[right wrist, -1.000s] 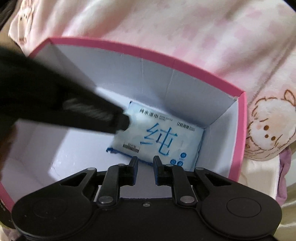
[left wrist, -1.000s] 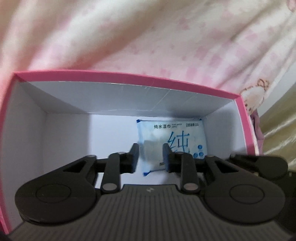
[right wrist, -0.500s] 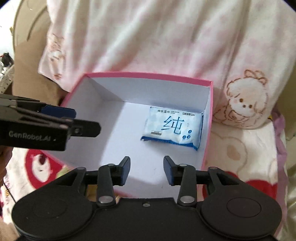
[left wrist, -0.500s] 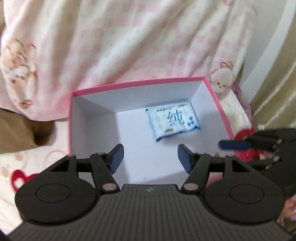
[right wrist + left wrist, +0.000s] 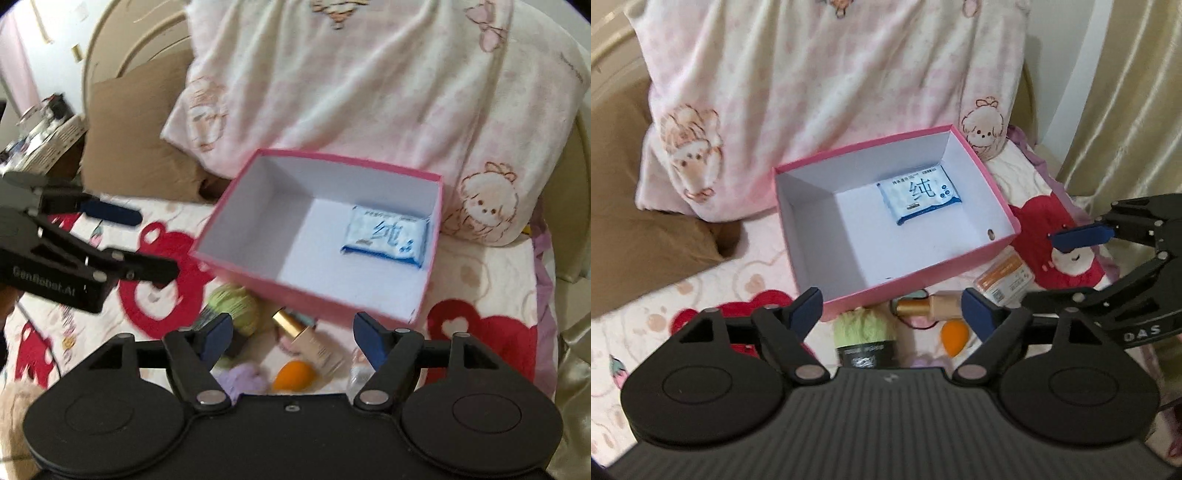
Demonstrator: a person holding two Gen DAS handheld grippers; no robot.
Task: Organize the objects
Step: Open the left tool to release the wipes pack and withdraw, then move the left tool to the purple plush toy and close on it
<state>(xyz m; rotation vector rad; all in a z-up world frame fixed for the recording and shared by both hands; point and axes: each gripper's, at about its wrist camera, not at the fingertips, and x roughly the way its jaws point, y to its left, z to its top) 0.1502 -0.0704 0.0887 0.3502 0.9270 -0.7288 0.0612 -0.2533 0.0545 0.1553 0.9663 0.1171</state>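
Observation:
A pink box [image 5: 982, 173] [image 5: 207, 236] with a white inside sits on the bed. A blue-and-white wet wipes pack [image 5: 918, 194] [image 5: 386, 234] lies flat in its far right corner. In front of the box lie a green fluffy brush [image 5: 864, 328] [image 5: 232, 301], a gold-capped bottle [image 5: 927, 304] [image 5: 306, 339], an orange sponge [image 5: 955, 334] [image 5: 295, 373] and an orange-striped packet [image 5: 1004, 277]. My left gripper [image 5: 892, 314] is open and empty above these items. My right gripper [image 5: 291, 334] is open and empty, also above them.
A pink cartoon blanket [image 5: 831, 74] [image 5: 369, 74] is heaped behind the box. A brown pillow [image 5: 635, 221] lies at the left. A lilac fluffy item [image 5: 245, 376] lies near the sponge. Curtains [image 5: 1126, 92] hang at the right.
Both grippers have pulled back up and out of the box and opened wide. The wipes pack stays in the box. The loose items in front of the box have come into view.

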